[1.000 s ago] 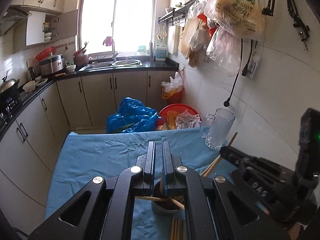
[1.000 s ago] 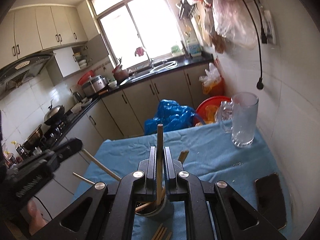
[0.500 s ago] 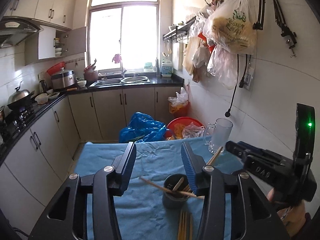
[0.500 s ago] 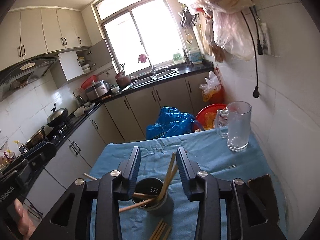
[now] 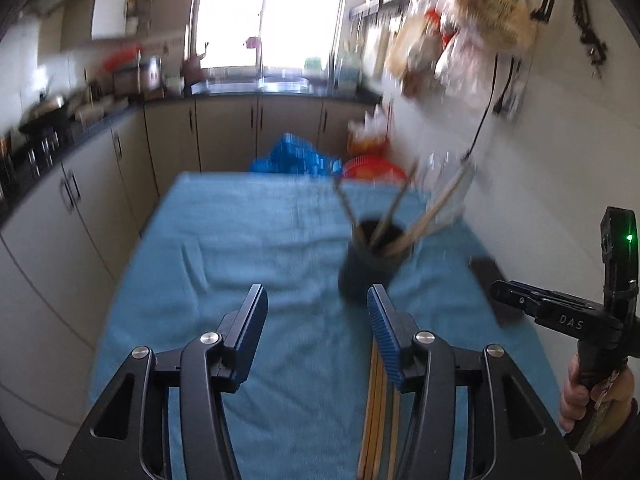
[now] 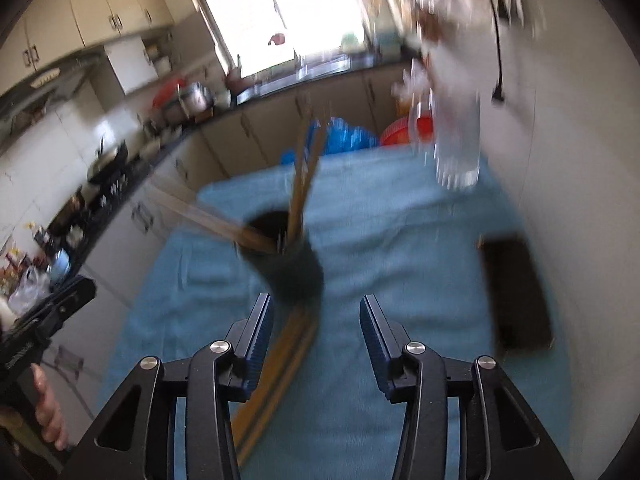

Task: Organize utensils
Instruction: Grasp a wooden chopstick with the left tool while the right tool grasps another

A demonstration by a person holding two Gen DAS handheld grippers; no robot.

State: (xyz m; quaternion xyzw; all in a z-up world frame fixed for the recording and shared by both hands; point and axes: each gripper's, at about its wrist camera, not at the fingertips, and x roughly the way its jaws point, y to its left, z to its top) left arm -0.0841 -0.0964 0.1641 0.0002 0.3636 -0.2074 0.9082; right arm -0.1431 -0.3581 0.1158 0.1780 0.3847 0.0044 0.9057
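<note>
Use the dark holder (image 5: 370, 268) on the blue cloth (image 5: 248, 240) of the worktop as your landmark. In the left wrist view, several chopsticks in the holder (image 5: 424, 216) stand with their long axes steeply upright, fanning outward; the longest lean toward the glass mug (image 6: 456, 140) beyond the holder. In the right wrist view, 1 leans far to the left over the rim. A bundle of loose chopsticks (image 6: 280, 372) lies flat on the cloth on the near side of the holder, long axes running from the holder's base toward you.

Your left tongs (image 5: 318, 330) point down at the cloth just to the near left of the holder. Their jaws stand apart with only cloth between them; the right-hand jaw covers the top of the loose bundle. Your right tongs (image 6: 316, 334) point down just short of the holder, jaws apart, with the upper end of the loose bundle in the gap and no pad pressing on it. Your right hand (image 5: 592, 396) grips its handle at the edge of the left wrist view.

Against 1 second ago: both tongs were then closed over the holder, the right set on a chopstick. Both sets of jaws have just been opening, and both now sit back from the holder. A dark flat object (image 6: 516, 292) lies to the right of the holder. Both views are blurred.
</note>
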